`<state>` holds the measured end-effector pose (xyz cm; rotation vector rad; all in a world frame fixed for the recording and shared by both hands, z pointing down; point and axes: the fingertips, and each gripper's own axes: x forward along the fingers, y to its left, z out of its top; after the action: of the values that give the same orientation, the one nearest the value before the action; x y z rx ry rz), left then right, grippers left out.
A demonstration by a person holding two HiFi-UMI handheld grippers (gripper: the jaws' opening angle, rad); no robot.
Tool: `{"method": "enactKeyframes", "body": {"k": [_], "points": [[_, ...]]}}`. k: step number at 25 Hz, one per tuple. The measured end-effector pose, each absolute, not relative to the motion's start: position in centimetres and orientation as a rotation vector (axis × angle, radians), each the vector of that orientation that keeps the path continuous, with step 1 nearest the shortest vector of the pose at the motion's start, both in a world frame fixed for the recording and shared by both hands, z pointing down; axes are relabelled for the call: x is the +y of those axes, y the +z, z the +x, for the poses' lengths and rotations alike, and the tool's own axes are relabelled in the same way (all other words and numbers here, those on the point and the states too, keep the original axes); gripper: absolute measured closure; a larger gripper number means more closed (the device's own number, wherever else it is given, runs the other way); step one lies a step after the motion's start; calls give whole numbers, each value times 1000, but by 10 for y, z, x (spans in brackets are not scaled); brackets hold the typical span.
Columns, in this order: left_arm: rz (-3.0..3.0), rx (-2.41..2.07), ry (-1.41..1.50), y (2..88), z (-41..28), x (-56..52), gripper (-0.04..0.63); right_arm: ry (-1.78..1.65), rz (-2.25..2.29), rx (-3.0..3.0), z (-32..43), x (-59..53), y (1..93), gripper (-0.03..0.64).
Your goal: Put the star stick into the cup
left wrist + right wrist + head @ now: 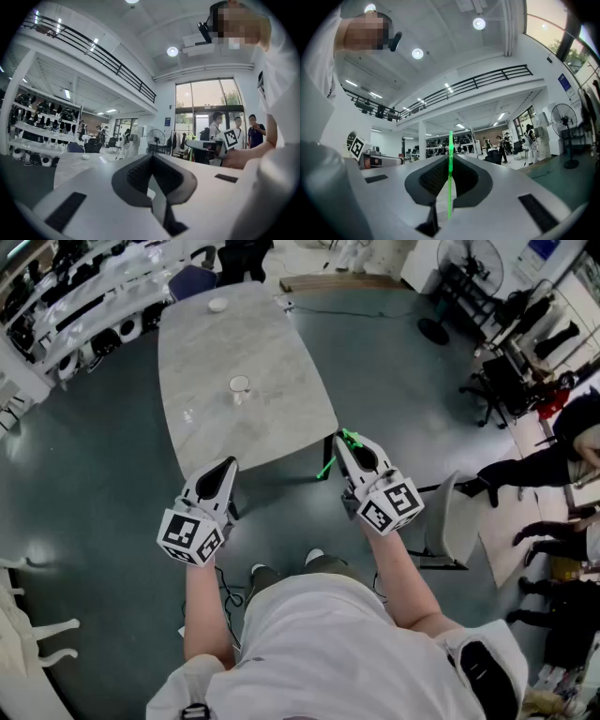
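Note:
A thin green star stick is pinched in my right gripper, which is shut on it just off the near right corner of the grey table. Its star end shows at the jaw tips and the stem hangs down below them. In the right gripper view the stick stands upright between the closed jaws. A small white cup stands in the middle of the table, well ahead of both grippers. My left gripper hovers at the table's near edge, shut and empty.
A small white bowl sits at the table's far end. A grey chair stands right of my right arm, with seated people beyond. A floor fan and shelving edge the room.

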<state>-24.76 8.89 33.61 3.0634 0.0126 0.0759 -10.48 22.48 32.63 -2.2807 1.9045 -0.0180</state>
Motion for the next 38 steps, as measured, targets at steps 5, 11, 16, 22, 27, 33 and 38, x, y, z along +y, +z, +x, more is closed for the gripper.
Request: {"method": "enactKeyframes", "body": {"k": [5, 11, 16, 22, 27, 33, 38], "points": [[3085, 32, 114, 340, -204, 138, 594, -18, -2303, 1839, -64, 280, 327, 595], [3128, 72, 184, 345, -158, 189, 594, 7, -2289, 1798, -31, 326, 327, 595], [3166, 128, 288, 360, -129, 220, 594, -19, -2304, 1748, -4, 351, 339, 595], [3110, 116, 295, 376, -93, 214, 594, -64, -2315, 1726, 26, 358, 358, 594], [3107, 148, 324, 388, -60, 192, 594, -84, -2321, 1731, 55, 330, 367, 594], [3089, 140, 341, 395, -23, 139, 594, -111, -2329, 1740, 94, 279, 373, 594], [3079, 153, 382, 402, 11, 91, 594, -144, -2325, 1733, 133, 229, 376, 594]]}}
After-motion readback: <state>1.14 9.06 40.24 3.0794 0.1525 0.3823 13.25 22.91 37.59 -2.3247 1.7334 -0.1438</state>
